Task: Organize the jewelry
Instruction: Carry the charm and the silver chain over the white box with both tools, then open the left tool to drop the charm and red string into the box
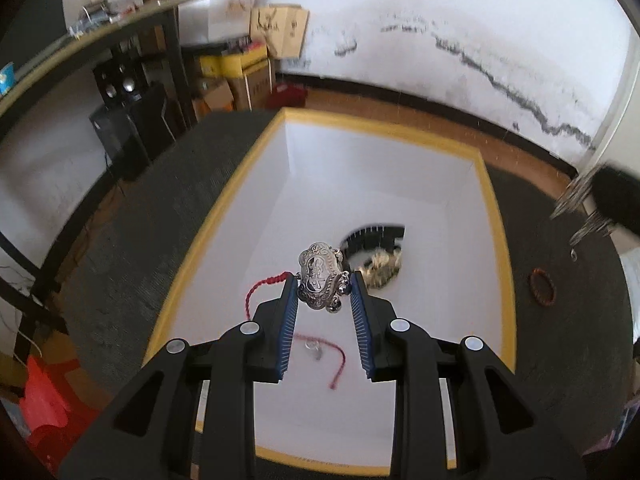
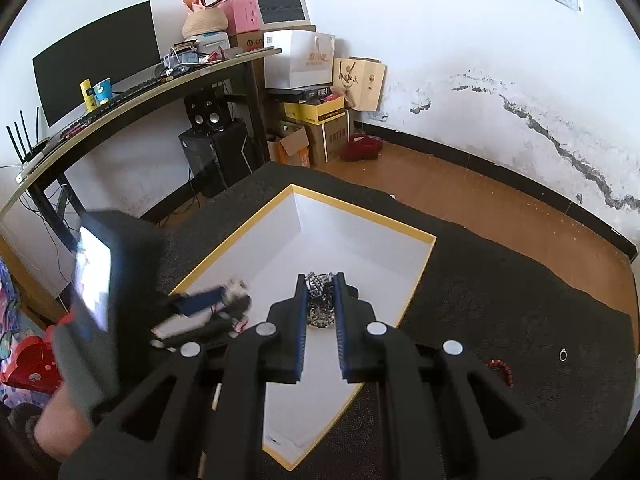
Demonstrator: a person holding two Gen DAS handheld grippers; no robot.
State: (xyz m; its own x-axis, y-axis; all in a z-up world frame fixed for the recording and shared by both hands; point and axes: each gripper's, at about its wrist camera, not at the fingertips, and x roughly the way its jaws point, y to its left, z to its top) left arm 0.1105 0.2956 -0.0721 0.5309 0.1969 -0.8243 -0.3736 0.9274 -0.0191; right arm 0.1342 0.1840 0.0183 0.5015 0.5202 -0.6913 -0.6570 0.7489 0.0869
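Note:
A white box with a yellow rim (image 1: 494, 216) (image 2: 420, 264) sits on a dark mat. My left gripper (image 1: 325, 280) is shut on a silver lock pendant (image 1: 320, 274) and holds it above the box floor; its red cord (image 1: 338, 354) trails down into the box. A black and gold bracelet pile (image 1: 378, 254) lies deeper in the box. My right gripper (image 2: 320, 280) is shut on a silver and black beaded piece (image 2: 316, 286) over the box. The left gripper (image 2: 216, 300) shows blurred in the right wrist view.
A brown bead bracelet (image 1: 542, 286) and a small ring (image 1: 574, 256) lie on the mat right of the box; in the right wrist view the red bead bracelet (image 2: 502, 370) and ring (image 2: 563, 355) show too. A desk (image 2: 120, 100) and cardboard boxes (image 2: 320, 128) stand behind.

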